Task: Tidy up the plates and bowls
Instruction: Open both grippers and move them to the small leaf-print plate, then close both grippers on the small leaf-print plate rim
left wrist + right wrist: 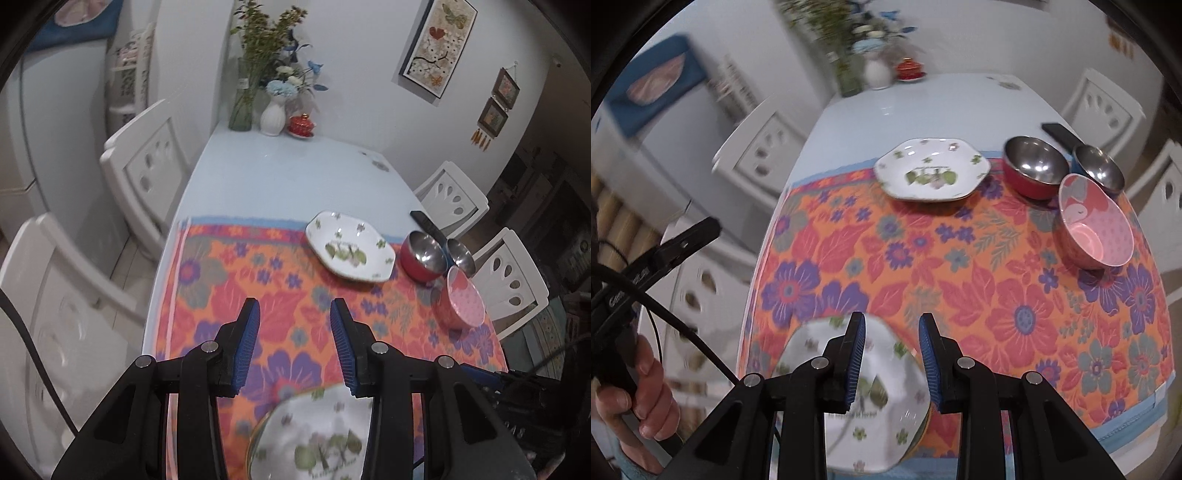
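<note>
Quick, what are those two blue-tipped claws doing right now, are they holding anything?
Left gripper: open, holding nothing.
Right gripper: open, empty, above the near plate.

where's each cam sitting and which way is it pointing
Left wrist: on the left gripper, angled down along its open, empty fingers over the floral cloth toward the far white plate; only the gripper shows.
Right wrist: on the right gripper, looking more steeply down at the near plate; a hand holding the other gripper shows at left.
Shared: both plates, red bowl, pink bowl.
</note>
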{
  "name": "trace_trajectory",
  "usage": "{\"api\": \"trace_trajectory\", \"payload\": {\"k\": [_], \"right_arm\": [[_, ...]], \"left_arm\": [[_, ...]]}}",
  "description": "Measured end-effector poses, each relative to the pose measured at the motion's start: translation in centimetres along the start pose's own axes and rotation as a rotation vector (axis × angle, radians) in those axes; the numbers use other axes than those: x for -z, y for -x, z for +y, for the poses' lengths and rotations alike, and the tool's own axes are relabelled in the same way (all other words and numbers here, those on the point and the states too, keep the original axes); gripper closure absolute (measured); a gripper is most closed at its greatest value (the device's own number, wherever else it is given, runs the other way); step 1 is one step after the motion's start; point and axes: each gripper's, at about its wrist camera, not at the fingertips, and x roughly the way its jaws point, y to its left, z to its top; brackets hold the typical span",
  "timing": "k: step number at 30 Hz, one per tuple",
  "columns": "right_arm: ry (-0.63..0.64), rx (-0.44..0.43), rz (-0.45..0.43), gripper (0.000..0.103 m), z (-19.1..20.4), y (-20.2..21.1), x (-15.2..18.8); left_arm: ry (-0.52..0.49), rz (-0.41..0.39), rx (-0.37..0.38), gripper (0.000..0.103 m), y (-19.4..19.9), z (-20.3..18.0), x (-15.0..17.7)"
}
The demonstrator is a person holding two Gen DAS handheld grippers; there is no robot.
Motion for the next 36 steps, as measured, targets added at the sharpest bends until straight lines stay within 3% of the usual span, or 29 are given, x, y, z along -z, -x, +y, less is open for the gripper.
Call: {"api": "trace_trajectory", "payload": {"k": [1, 4, 11, 17, 26, 28, 36], "right_arm": [[-0.022, -0.002, 0.001, 0.067, -0.6, -0.2, -0.7], [-0.125, -0.033, -0.020, 0.047, -3.1, -0.9, -3.1], [-0.302, -0.043, -0.050, 0.047, -7.3, -4.2, -8.0], [-0.386, -0.009, -0.016, 0.047, -9.9, -9.1, -11.4], [-0.413, 0.026, 0.054, 0.049, -11.5, -16.7, -14.3], [-0.410, 0.028, 0.064, 0.056, -11.8, -17.9, -14.7], [-0.413, 0.020, 0.065, 0.063, -13.1, -21.1, -15.5]], "left_arm": [[-0.006, 0.003, 0.007, 0.059, -0.6, -0.1, -0.7], [-0.022, 0.018, 0.031, 0.057, -2.8, -0.4, -2.7], [-0.020, 0.125, 0.126, 0.057, -10.2, -0.7, -6.6], [-0.035, 0.211, 0.174, 0.057, -17.2, -1.0, -8.2], [0.008, 0.320, 0.217, 0.057, -26.2, -0.4, -8.4], [0.025, 0.332, 0.227, 0.057, -27.6, -0.3, -8.4], [0.036, 0.366, 0.253, 0.060, -31.5, -0.5, -8.2]]}}
